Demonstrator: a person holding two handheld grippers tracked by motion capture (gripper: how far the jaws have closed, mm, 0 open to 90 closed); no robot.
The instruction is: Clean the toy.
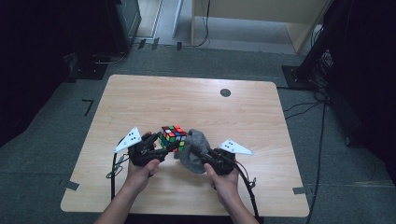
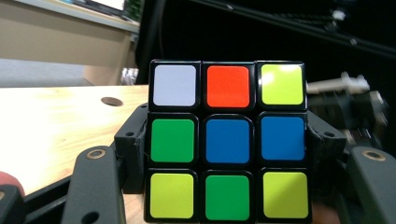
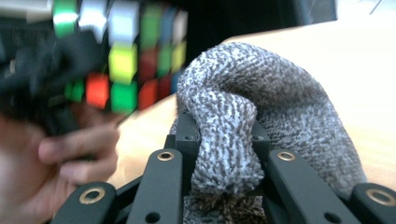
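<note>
Left tool [image 1: 161, 148] grips the cube [image 1: 173, 137], jaws clamped on its two sides, cube lifted off the desk [image 1: 196, 100]. High view: cube sits at centre frame, slightly left, tool and left hand [image 1: 140, 170] just below-left of it. Left gripper view: cube [image 2: 227, 140] fills the middle, one face to the camera; top row white, red, yellow; middle row green, blue, blue; bottom row yellow, green, yellow. Black jaws press its left and right edges.

Right tool [image 1: 198, 151] is closed on a grey cloth [image 1: 195, 151], fabric pinched between the jaws. High view: cloth is right of the cube, touching or just beside it; cannot tell which. Right hand [image 1: 224, 179] below it, lower centre-right. Right gripper view: cloth [image 3: 261, 107] bunched up in centre frame, fold of it squeezed between the jaws at bottom centre. Cube [image 3: 123, 56] blurred at upper left, left hand's fingers [image 3: 77, 149] below it at lower left.

Round dark hole [image 1: 225, 92] in desk, upper centre-right of high view. Grey three-cornered plates on both tools.
</note>
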